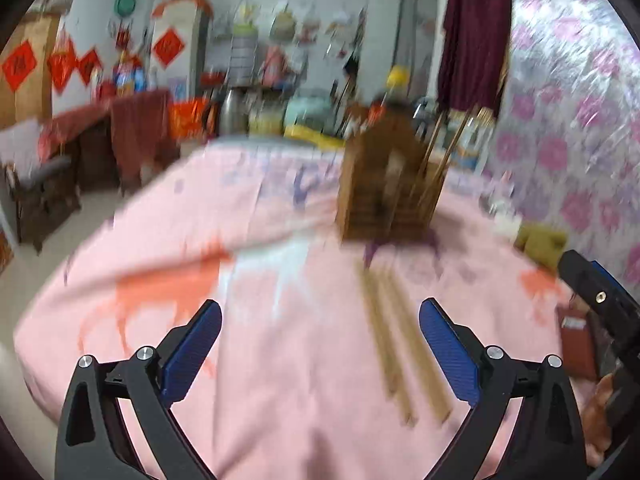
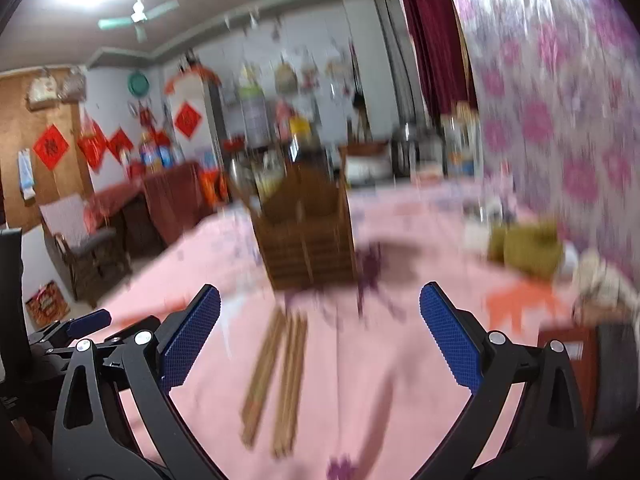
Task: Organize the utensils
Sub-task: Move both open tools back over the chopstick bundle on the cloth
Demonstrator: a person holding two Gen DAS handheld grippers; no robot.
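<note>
Closest in each view is a claw with two blue pads. The left claw (image 1: pixel 320 344) has its pads spread wide apart, and nothing is between them that they press on. The right claw (image 2: pixel 320 332) is spread just as wide and holds nothing too. Both look ready to pick something up.

Just past the claws lie the chopsticks (image 1: pixel 400 344), a small bunch of long brown sticks. They lie flat on the pink cloth (image 1: pixel 280 400) that covers the counter, side by side, with their far ends toward the wooden holder. In the left view they sit near the right pad. In the right view the chopsticks (image 2: pixel 276 380) sit near the left pad. So they lie between the two claws, where either one could reach them. The pictures are blurry, so I cannot count the sticks.

A little farther back stands the wooden holder (image 1: pixel 388 184). It stands upright, and a few long sticks already poke out of its top on the right. That is likely where the loose ones should go, so the job looks only partly done.

Beside the holder, near the flowered wall (image 1: pixel 568 120), are some small olive-green things (image 1: pixel 540 240) I cannot make out.

Far behind is a room with red paper squares (image 2: pixel 50 152) on the walls.
</note>
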